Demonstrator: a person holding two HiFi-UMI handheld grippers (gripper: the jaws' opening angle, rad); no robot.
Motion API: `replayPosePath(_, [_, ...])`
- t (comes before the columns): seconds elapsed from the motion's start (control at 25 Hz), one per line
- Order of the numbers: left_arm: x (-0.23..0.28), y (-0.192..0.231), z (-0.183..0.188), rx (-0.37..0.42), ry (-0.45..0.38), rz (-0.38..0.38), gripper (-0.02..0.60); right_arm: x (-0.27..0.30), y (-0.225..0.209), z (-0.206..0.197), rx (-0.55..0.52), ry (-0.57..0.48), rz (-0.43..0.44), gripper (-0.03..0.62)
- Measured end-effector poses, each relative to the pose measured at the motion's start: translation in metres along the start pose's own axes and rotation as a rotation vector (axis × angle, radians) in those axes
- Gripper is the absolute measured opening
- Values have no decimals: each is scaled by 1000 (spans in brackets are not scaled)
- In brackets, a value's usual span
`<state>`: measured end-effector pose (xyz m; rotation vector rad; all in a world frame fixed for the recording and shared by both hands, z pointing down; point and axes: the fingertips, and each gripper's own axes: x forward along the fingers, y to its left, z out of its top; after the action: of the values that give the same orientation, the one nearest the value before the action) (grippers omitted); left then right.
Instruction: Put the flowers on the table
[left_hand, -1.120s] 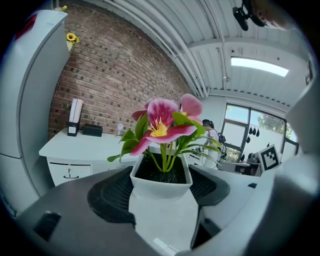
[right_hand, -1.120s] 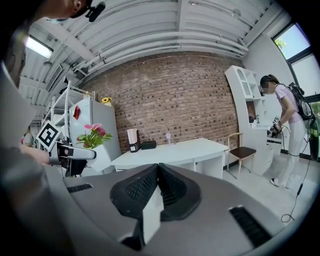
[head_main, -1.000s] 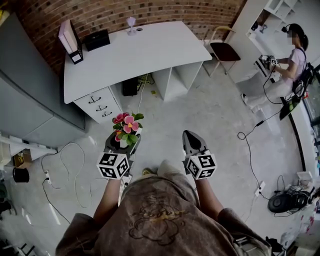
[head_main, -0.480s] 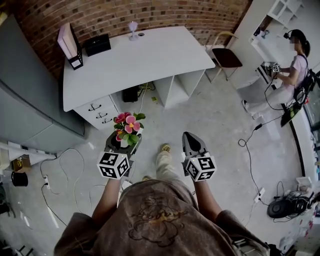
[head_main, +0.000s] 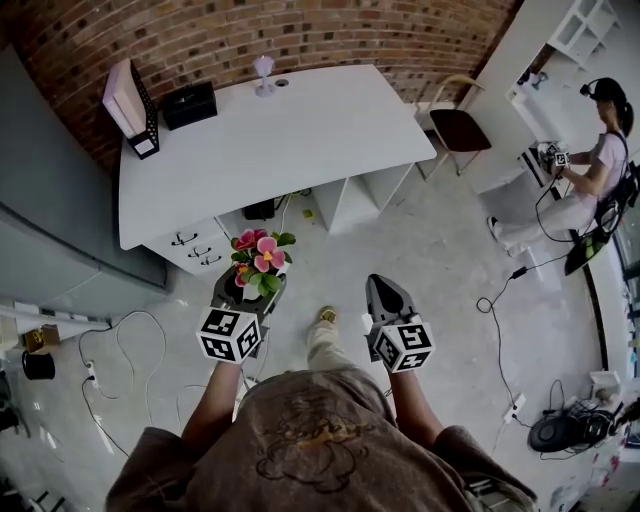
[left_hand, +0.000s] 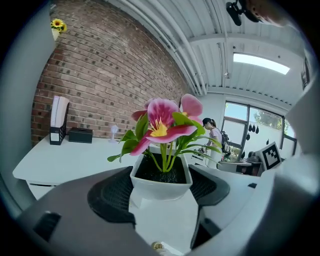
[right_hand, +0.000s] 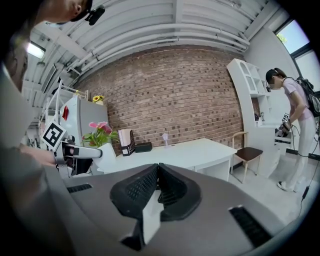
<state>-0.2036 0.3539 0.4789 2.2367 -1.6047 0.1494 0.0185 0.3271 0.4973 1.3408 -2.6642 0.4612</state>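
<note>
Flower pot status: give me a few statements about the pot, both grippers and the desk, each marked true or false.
1. The left gripper is shut on the flower pot. True.
2. The right gripper holds a second pot. False: its jaws are together with nothing between them.
3. The flower pot stands on the white desk. False: it is held in the left gripper above the floor, short of the desk.
4. A file holder stands on the desk's left end, near the brick wall. True.
</note>
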Motion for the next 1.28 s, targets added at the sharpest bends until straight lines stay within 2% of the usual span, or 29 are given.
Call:
replayPosePath(0.28, [68, 19, 30, -3, 3, 16, 359, 54, -49, 28, 28, -17, -1, 3])
replayPosePath(0.88, [203, 23, 88, -24, -23, 45, 359, 137, -161, 79, 39, -18, 14, 3])
replayPosePath(1.28, [239, 34, 102, -22, -47, 75, 359, 176, -186, 88, 49, -16, 50, 3])
